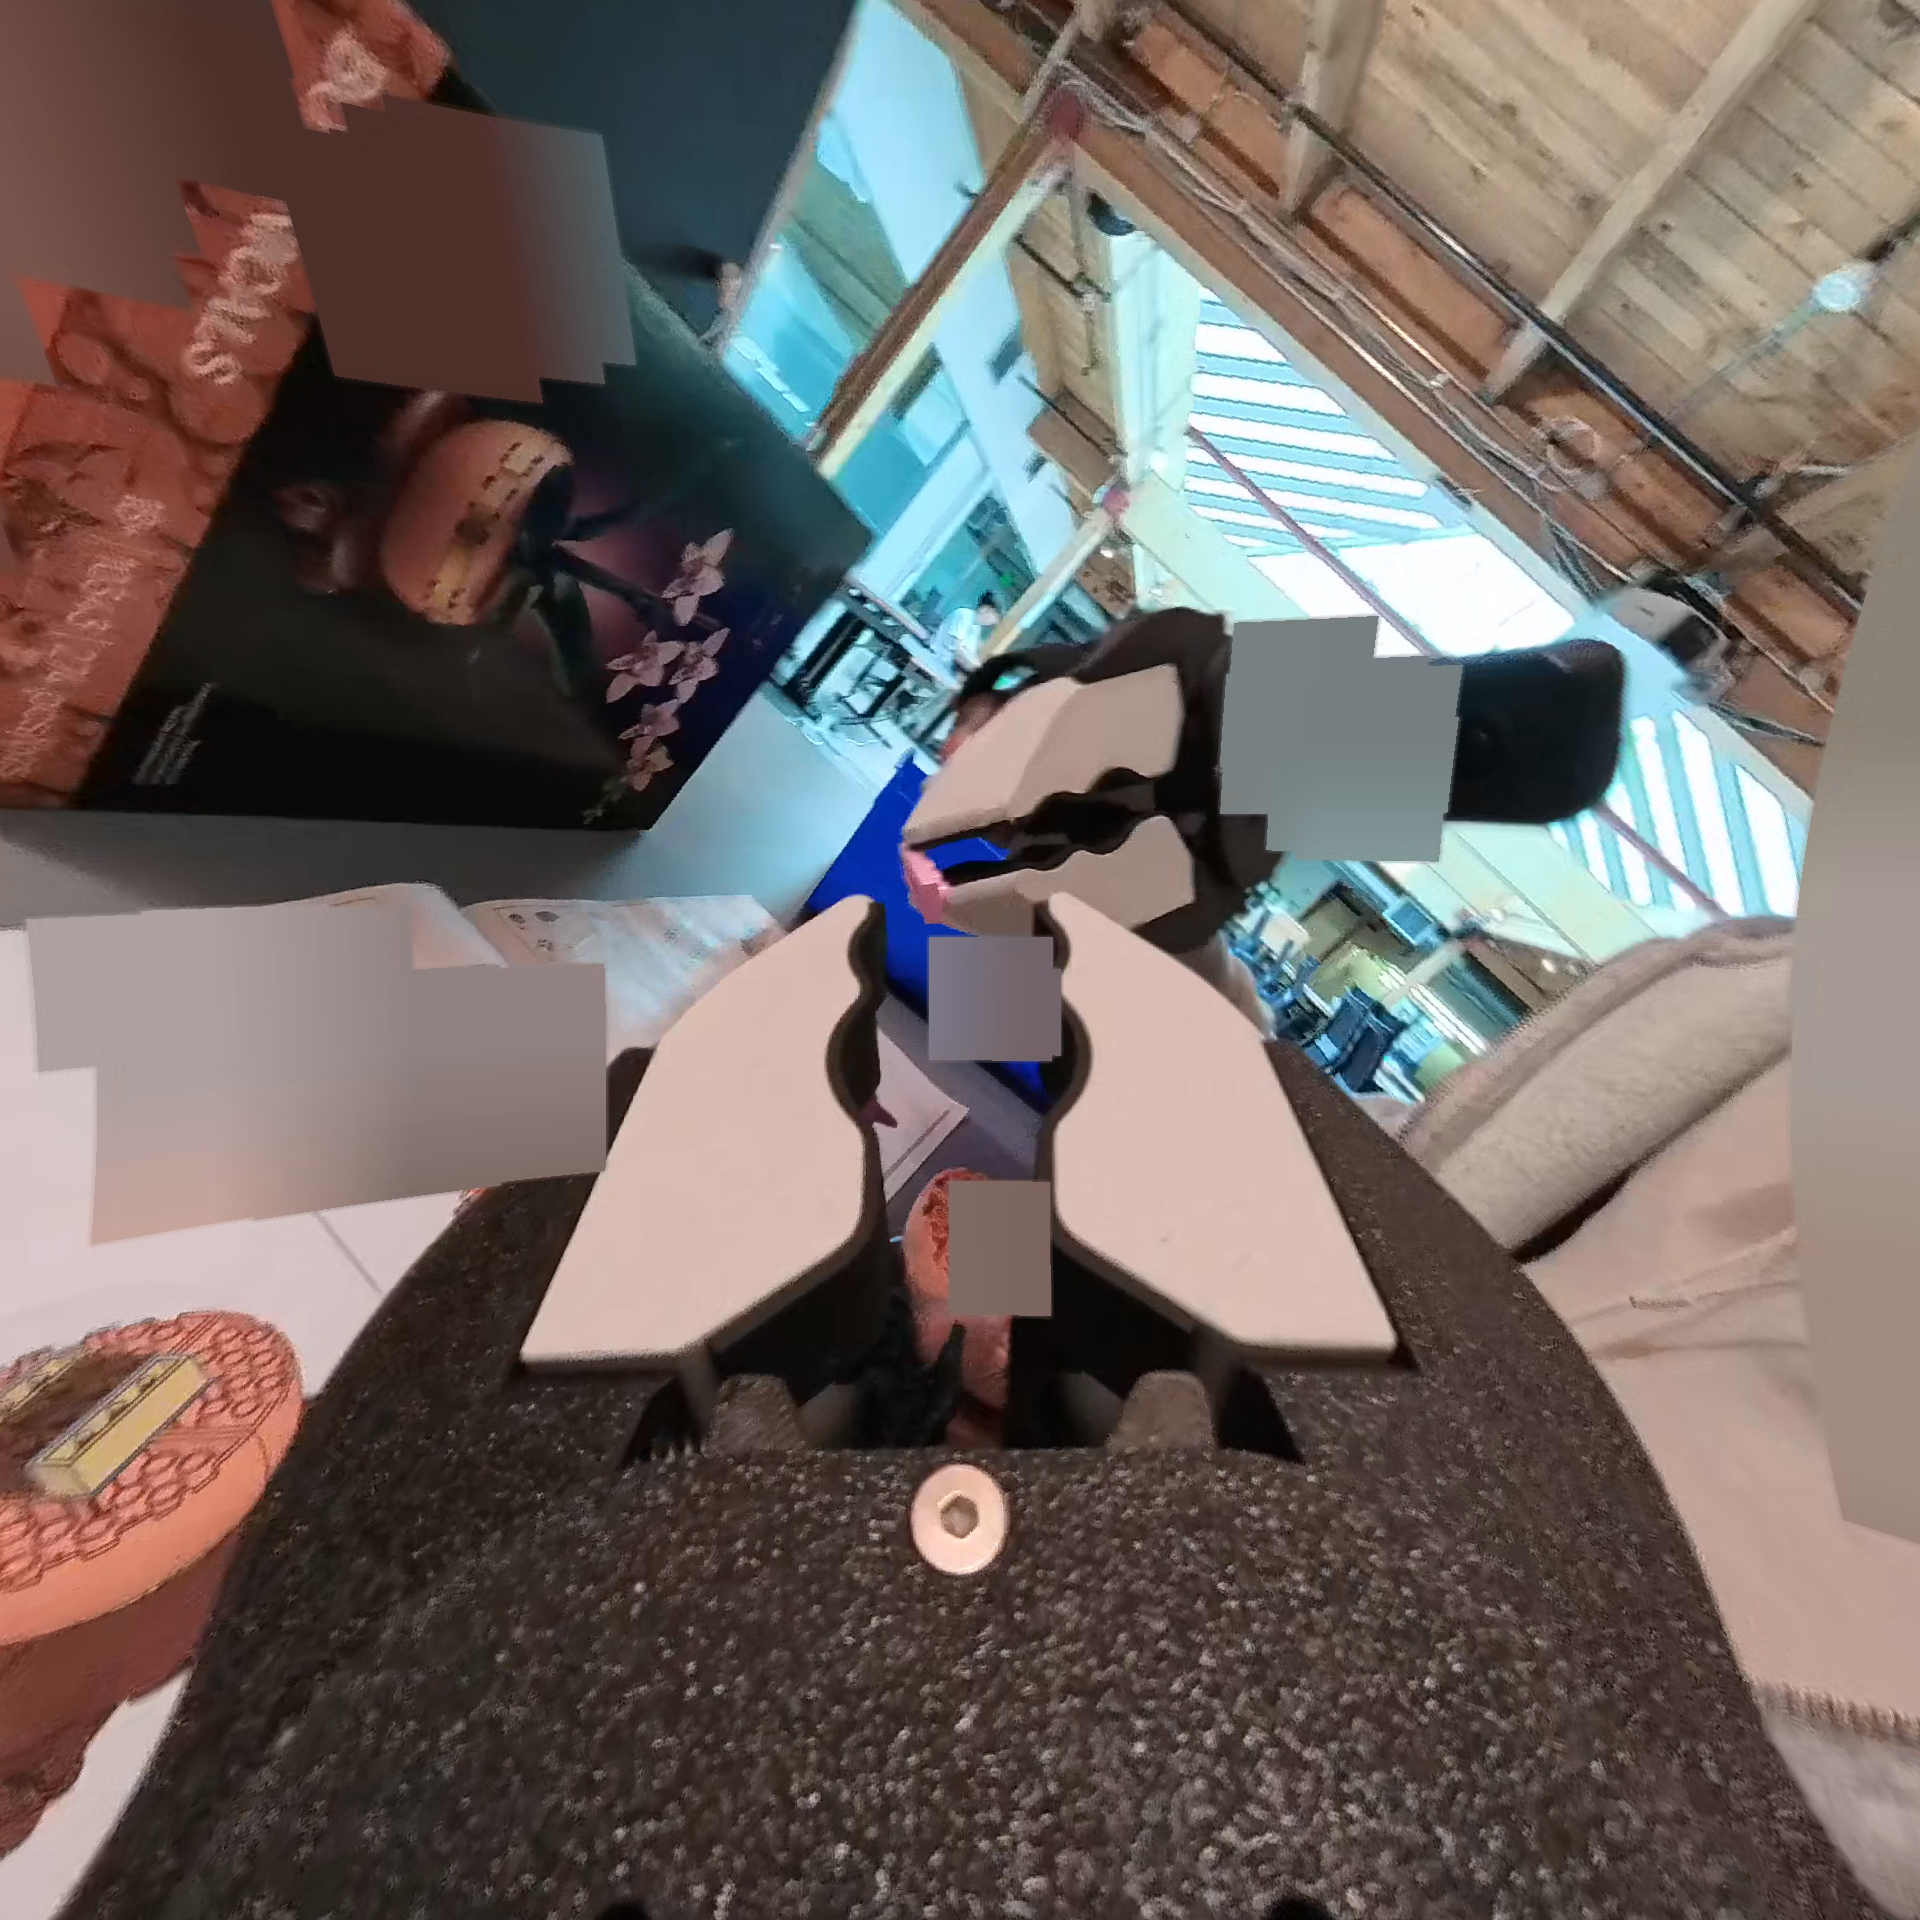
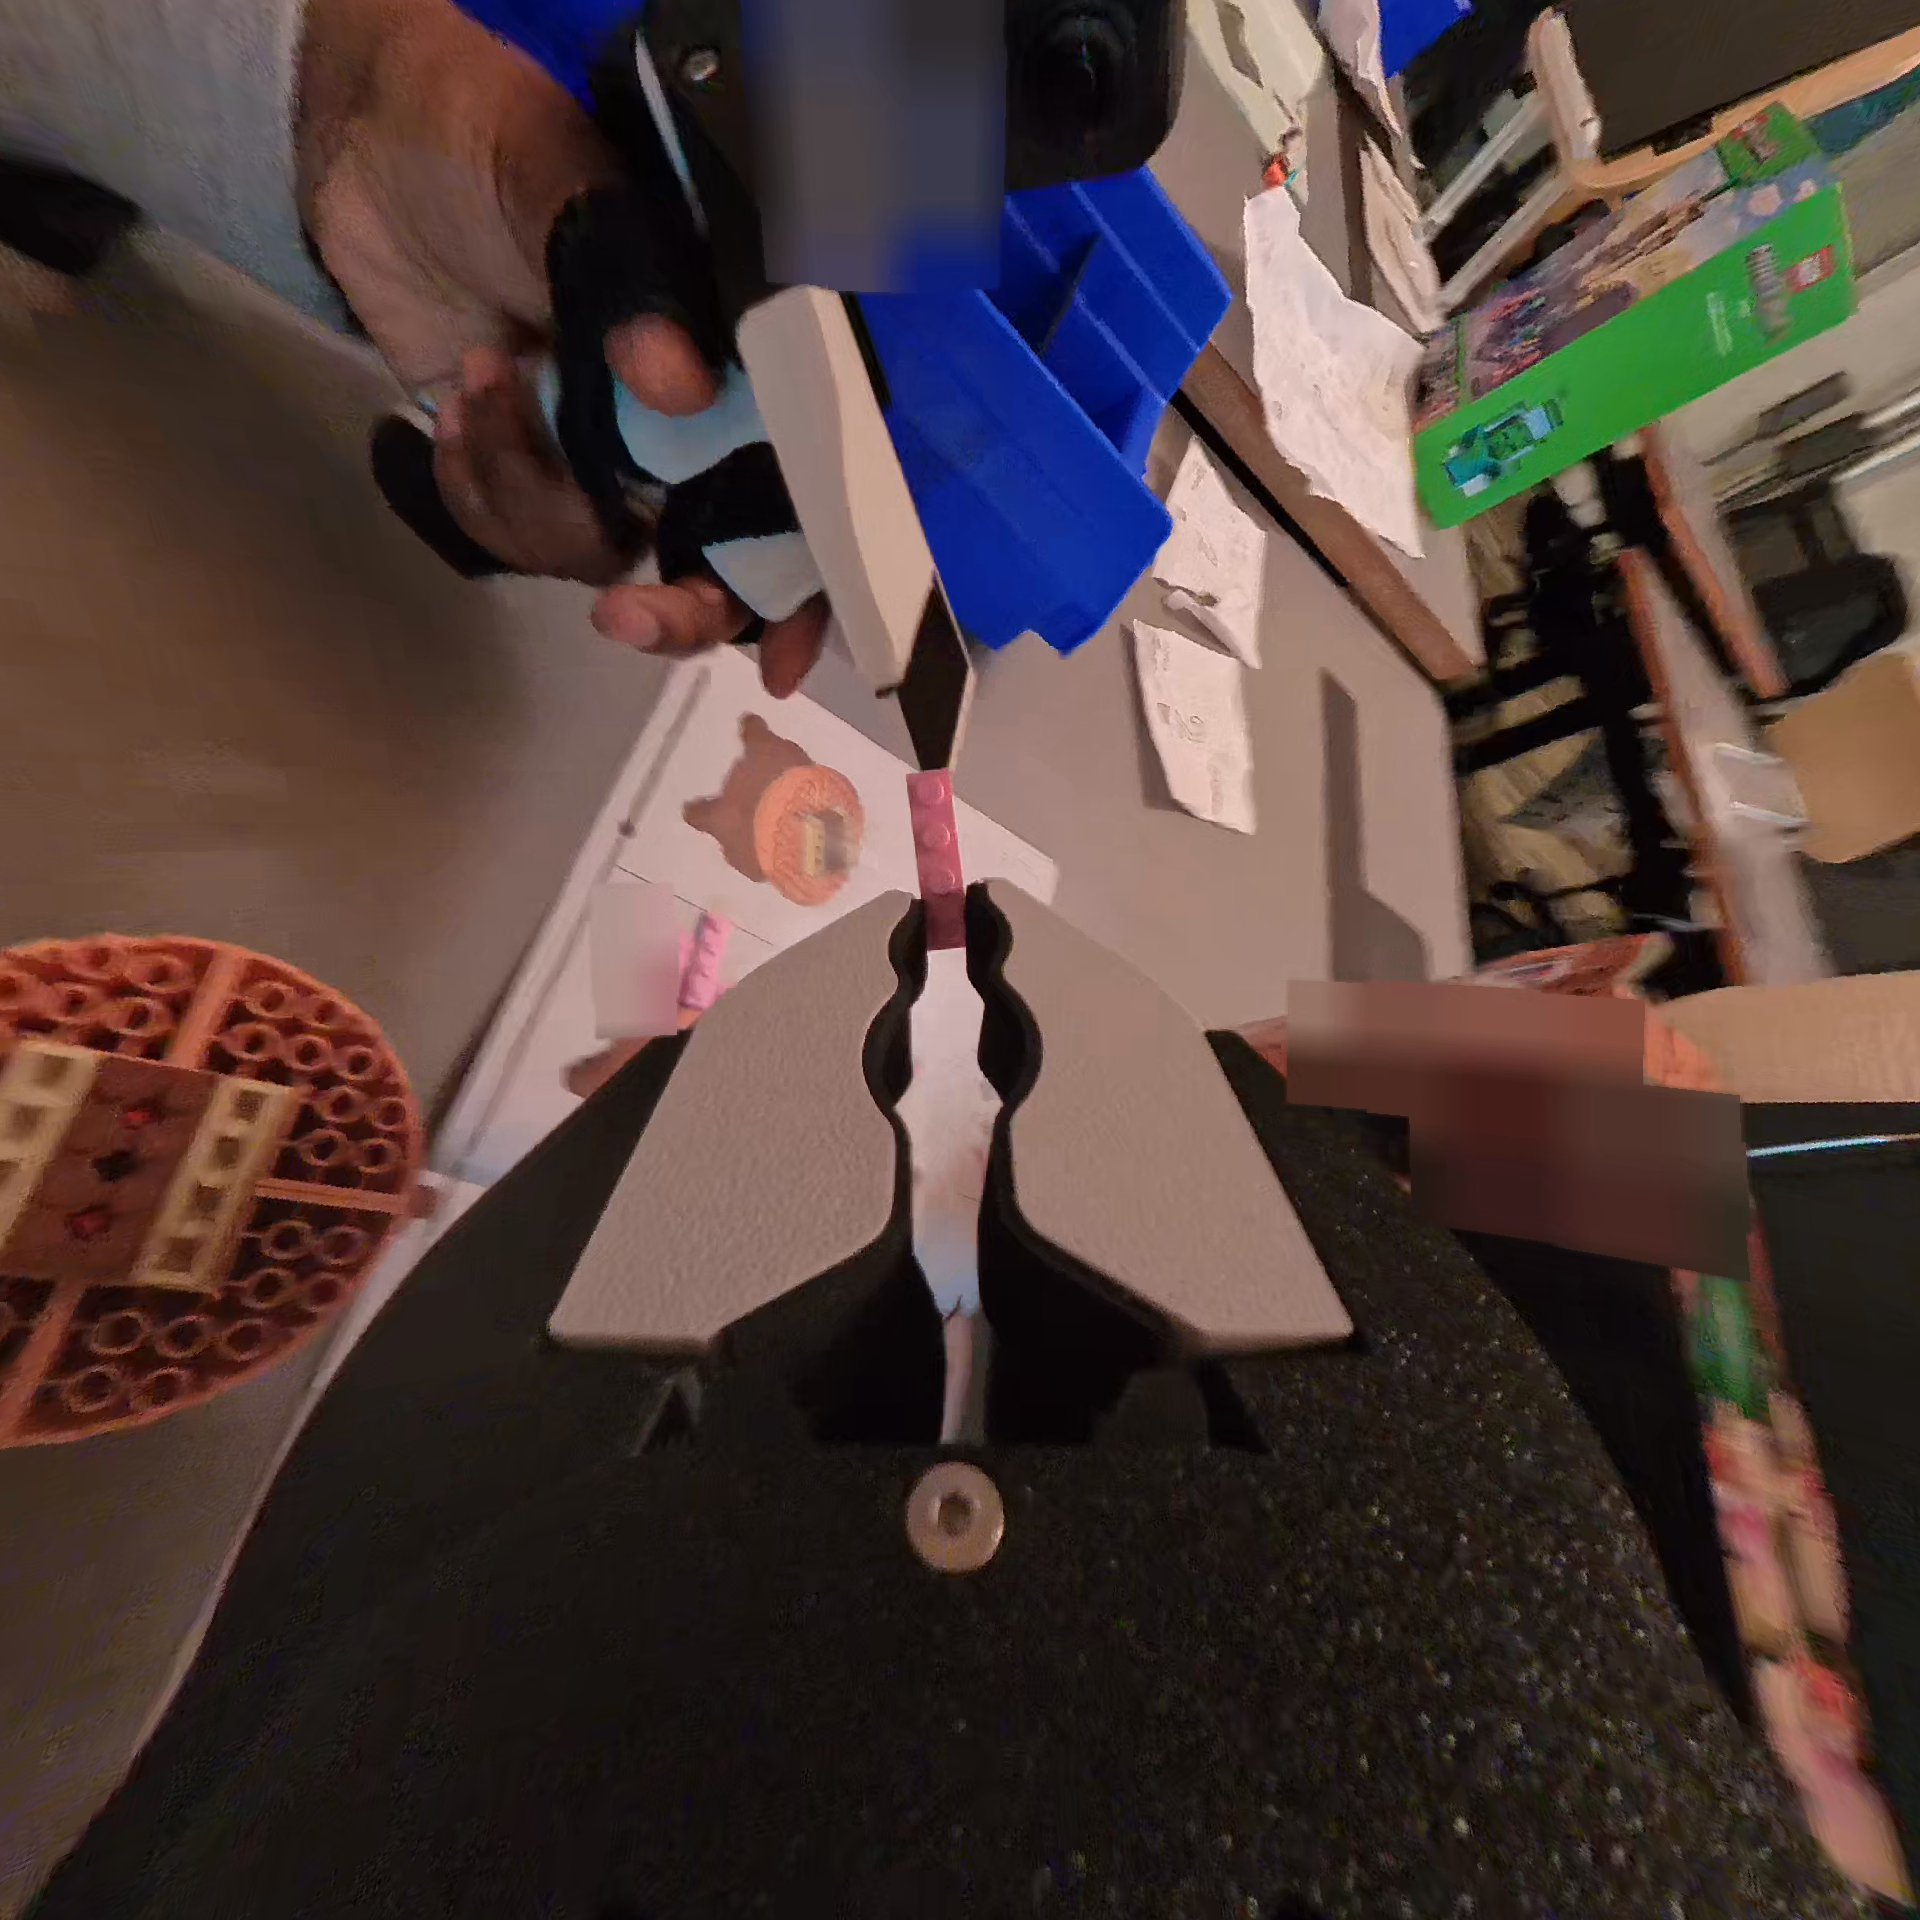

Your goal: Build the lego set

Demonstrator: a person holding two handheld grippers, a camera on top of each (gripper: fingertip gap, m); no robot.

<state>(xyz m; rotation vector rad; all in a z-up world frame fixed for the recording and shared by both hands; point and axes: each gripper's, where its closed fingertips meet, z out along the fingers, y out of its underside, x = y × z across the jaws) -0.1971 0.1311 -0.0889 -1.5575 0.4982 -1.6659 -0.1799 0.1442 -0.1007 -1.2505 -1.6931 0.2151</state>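
Right wrist view: the right claw [image 2: 945, 914] is closed on a pink lego plate [image 2: 933, 847], pinched at its near end between the fingertips; the plate's studded length projects toward 12 o'clock. Its far end meets the tip of the left claw [image 2: 940, 748], which descends from 12 o'clock and is held by a hand [image 2: 499, 343]; whether they touch cannot be told. At 9 o'clock lies the round orange lego base [image 2: 177, 1184], bearing two cream bricks. An open instruction booklet [image 2: 831, 831] rests on the grey worktop [image 2: 1299, 810] beyond the fingertips, with a blue bin [image 2: 1029, 447] at 1 o'clock and a green box [image 2: 1642, 343] at 2 o'clock.

Left wrist view: the left claw [image 1: 961, 920] stands partly open, with nothing seen between its fingers. The right claw [image 1: 935, 852] holds the pink plate [image 1: 925, 883] just beyond it. A dark set box [image 1: 343, 623] stands at 10 o'clock.
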